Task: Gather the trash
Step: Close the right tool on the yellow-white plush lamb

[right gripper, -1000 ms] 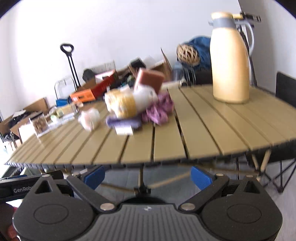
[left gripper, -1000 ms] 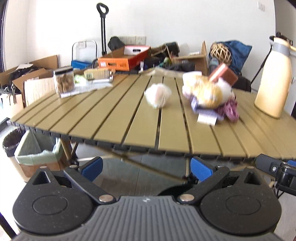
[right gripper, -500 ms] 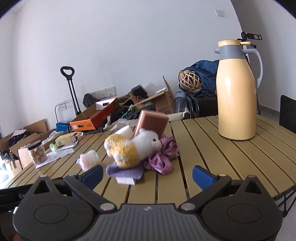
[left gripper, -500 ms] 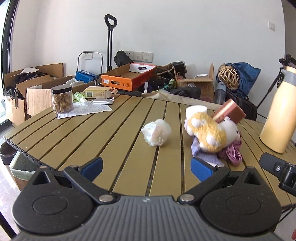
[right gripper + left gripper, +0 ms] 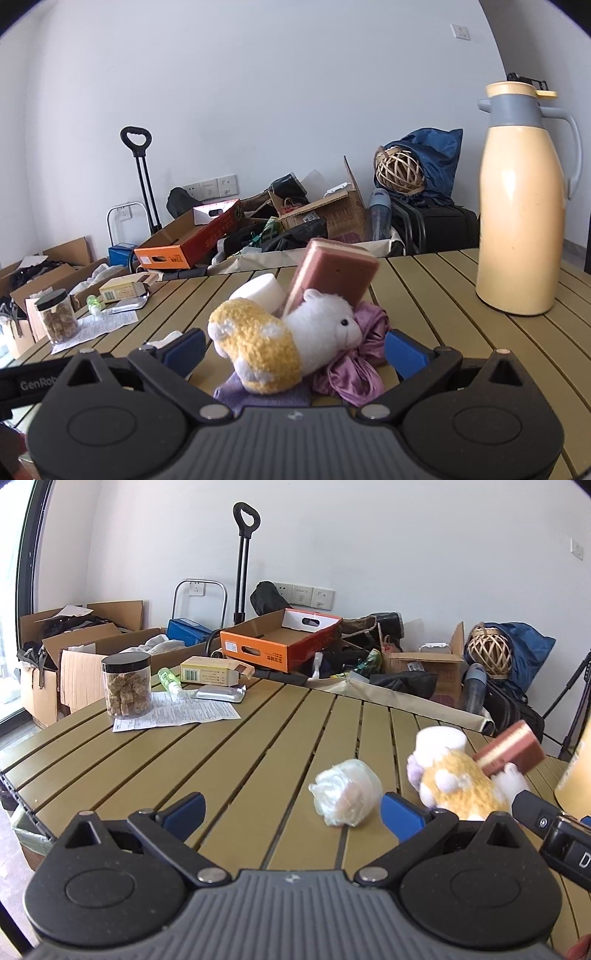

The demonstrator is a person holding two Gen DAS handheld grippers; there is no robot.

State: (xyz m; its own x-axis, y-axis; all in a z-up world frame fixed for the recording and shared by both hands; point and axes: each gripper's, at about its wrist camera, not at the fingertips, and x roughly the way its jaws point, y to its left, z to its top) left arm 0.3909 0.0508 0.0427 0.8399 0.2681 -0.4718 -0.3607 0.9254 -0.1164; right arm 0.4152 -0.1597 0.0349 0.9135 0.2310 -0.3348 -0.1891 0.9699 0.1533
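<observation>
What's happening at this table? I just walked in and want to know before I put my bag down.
A person is clearing trash from the slatted table with a handheld gripper in each hand. Both sets of jaws are open and hold nothing. The left gripper is over the table, pointed near a crumpled plastic wad, not touching it. The right gripper faces a pile: a plush toy lying on purple cloth, with a brown box leaning behind it.

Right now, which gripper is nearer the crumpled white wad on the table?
Left. The left gripper is open with the white wad just ahead, toward its right finger. The right gripper faces the plush toy; the wad sits beyond its left finger.
</observation>
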